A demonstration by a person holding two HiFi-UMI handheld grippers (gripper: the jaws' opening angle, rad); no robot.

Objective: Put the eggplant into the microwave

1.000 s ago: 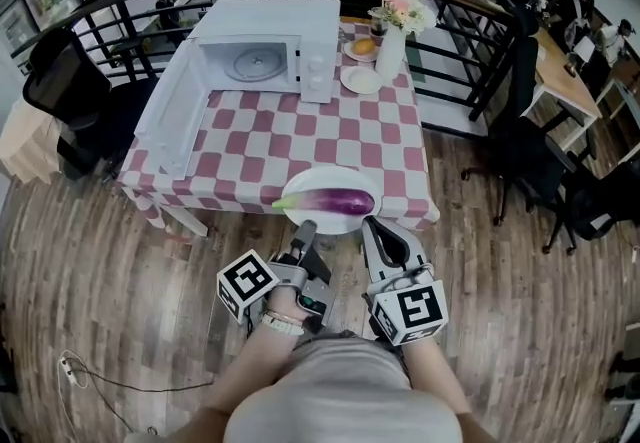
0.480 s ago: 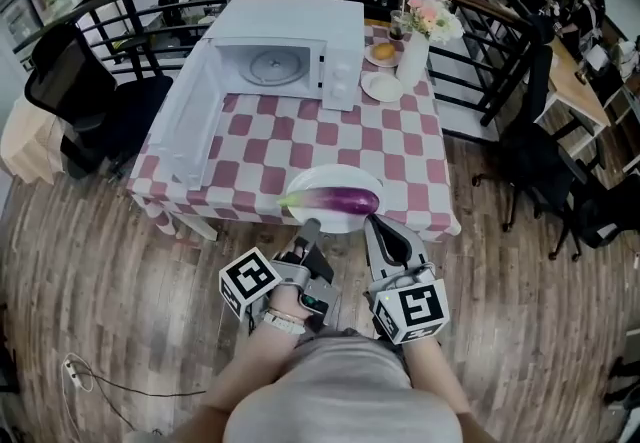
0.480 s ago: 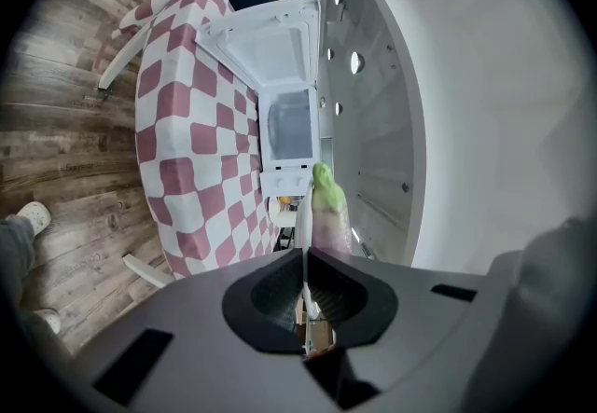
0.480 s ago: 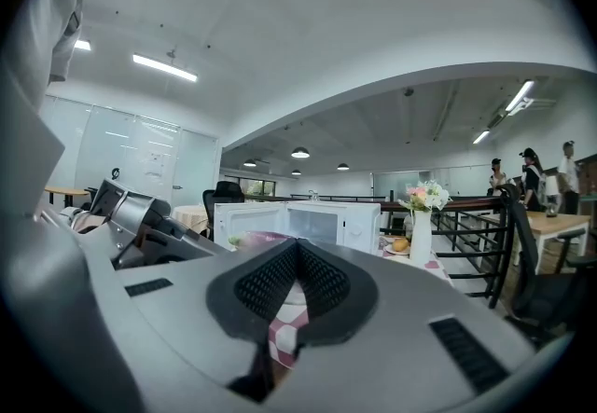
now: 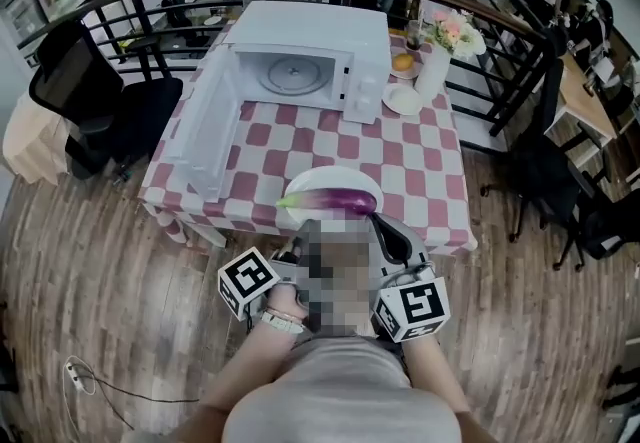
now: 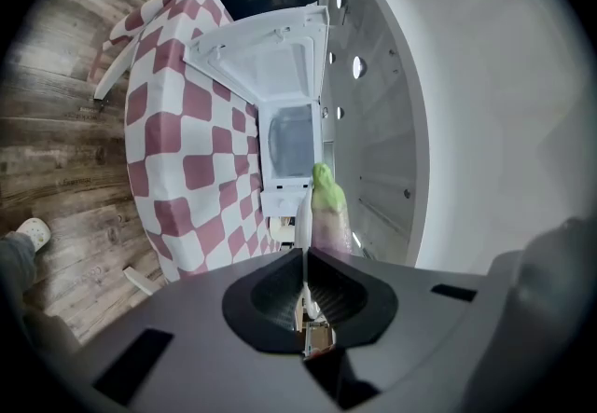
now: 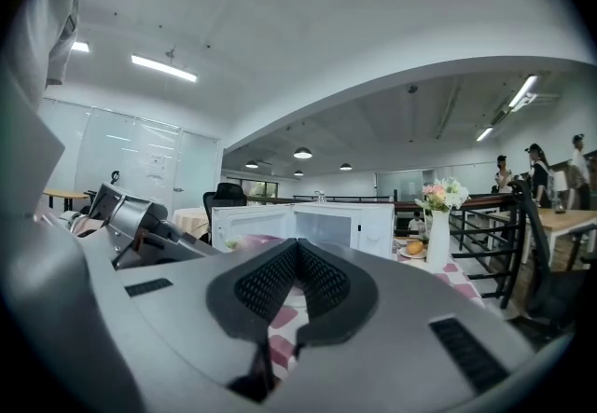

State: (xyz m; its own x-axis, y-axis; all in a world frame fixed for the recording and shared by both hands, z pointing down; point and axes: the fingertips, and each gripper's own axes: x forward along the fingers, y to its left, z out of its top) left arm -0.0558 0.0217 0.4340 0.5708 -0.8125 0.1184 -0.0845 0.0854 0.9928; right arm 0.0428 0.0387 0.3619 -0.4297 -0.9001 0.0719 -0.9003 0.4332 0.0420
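Microwave (image 5: 372, 43) mouth open, door (image 5: 205, 131) leftward

Flower vase (image 5: 436, 71) beside small plate (image 5: 404, 99); black chair (image 5: 85, 91) left of checkered table (image 5: 420, 166).

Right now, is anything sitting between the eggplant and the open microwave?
Nothing visible. The checked tablecloth between the eggplant and the microwave is bare, the door hangs open to the left, and the vase stands off to the right.

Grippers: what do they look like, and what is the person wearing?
The left gripper and right gripper have grey bodies and black textured jaw pads. Each carries a white cube with black square markers. The person wears a grey top and a light wristband on the left wrist.
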